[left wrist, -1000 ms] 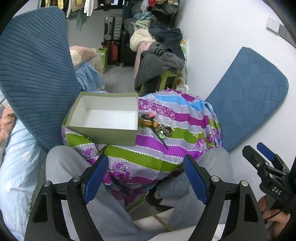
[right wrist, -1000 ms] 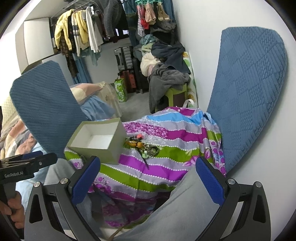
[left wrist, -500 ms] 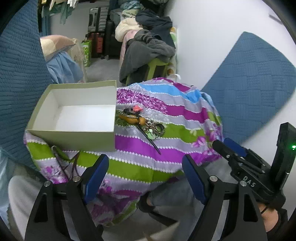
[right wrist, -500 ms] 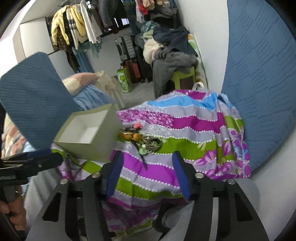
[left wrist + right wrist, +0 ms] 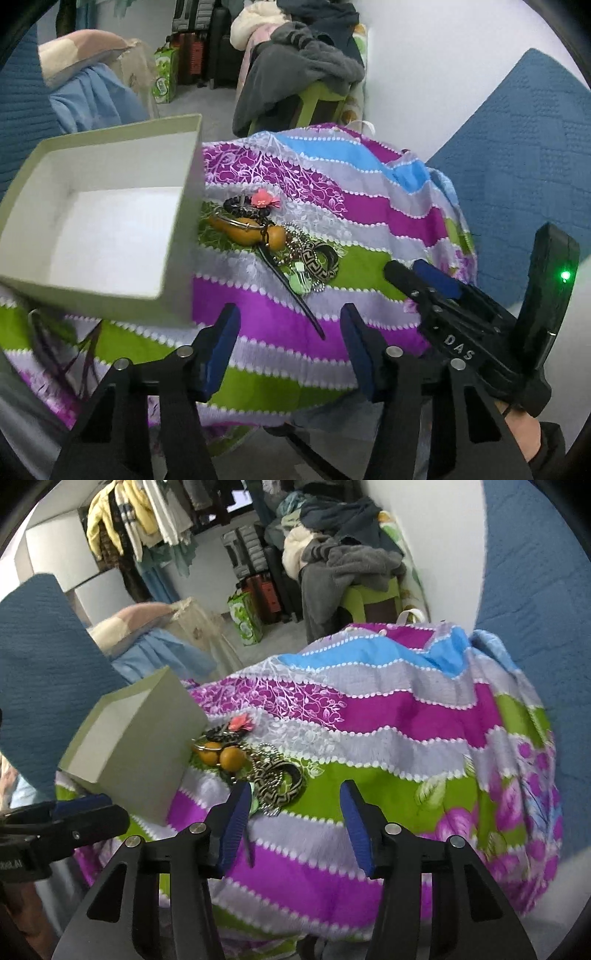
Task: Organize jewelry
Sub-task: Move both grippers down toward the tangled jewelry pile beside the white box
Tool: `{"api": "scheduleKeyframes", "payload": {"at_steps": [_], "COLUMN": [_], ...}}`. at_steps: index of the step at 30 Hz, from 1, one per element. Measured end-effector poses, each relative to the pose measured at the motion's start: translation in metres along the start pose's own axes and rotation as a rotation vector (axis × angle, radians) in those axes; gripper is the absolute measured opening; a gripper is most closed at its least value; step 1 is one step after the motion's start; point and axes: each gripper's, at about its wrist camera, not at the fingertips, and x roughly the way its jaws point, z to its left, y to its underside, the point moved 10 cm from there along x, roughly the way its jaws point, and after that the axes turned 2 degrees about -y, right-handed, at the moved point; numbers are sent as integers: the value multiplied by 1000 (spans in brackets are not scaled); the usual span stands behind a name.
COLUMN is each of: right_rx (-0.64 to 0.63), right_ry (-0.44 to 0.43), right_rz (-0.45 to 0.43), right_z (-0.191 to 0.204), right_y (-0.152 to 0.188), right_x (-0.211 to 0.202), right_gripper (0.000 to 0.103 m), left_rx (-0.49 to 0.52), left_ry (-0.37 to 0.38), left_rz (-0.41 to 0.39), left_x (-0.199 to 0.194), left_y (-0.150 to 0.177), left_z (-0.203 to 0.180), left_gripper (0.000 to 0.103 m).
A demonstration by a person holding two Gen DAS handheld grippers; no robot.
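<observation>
A pile of jewelry (image 5: 273, 236) lies on a striped purple, green and grey cloth (image 5: 369, 218), right of an open, empty grey-green box (image 5: 107, 229). The pile holds an orange gourd-shaped pendant (image 5: 251, 229), a pink flower clip (image 5: 263, 198), a patterned black-and-cream bangle (image 5: 321, 260), a green piece and a long dark hairpin (image 5: 295, 291). It also shows in the right wrist view (image 5: 255, 760), with the box (image 5: 133, 753) to its left. My left gripper (image 5: 290, 347) is open and empty, just short of the hairpin's tip. My right gripper (image 5: 293, 821) is open and empty, just short of the bangle (image 5: 277, 779).
Blue quilted cushions stand at the left (image 5: 40, 657) and against the white wall at the right (image 5: 517, 147). A chair piled with clothes (image 5: 303, 70) and suitcases stand behind the table. The cloth's front edge hangs down below both grippers.
Both grippers have moved forward and down toward the jewelry pile, which now looks much closer. Both have narrowed their opening compared with a second ago.
</observation>
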Motion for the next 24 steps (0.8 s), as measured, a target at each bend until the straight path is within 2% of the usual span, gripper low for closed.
{"api": "scheduleKeyframes", "payload": {"at_steps": [5, 7, 10, 15, 24], "right_rx": [25, 13, 10, -30, -84], "right_ry": [-82, -93, -124, -129, -102], "right_rz": [92, 118, 165, 208, 245], "right_z": [-1, 1, 2, 3, 3], "right_y": [1, 3, 5, 9, 15], "right_x": [41, 51, 69, 89, 102], "right_gripper": [46, 38, 32, 26, 12], "left_rx": [-3, -6, -24, -31, -25], "left_ry": [-19, -23, -17, 25, 36], "left_rz": [34, 53, 79, 92, 103], "left_x": [37, 51, 69, 84, 94], "left_y": [-6, -6, -4, -3, -4], "left_z": [1, 1, 3, -3, -6], "left_gripper": [43, 40, 37, 35, 35]}}
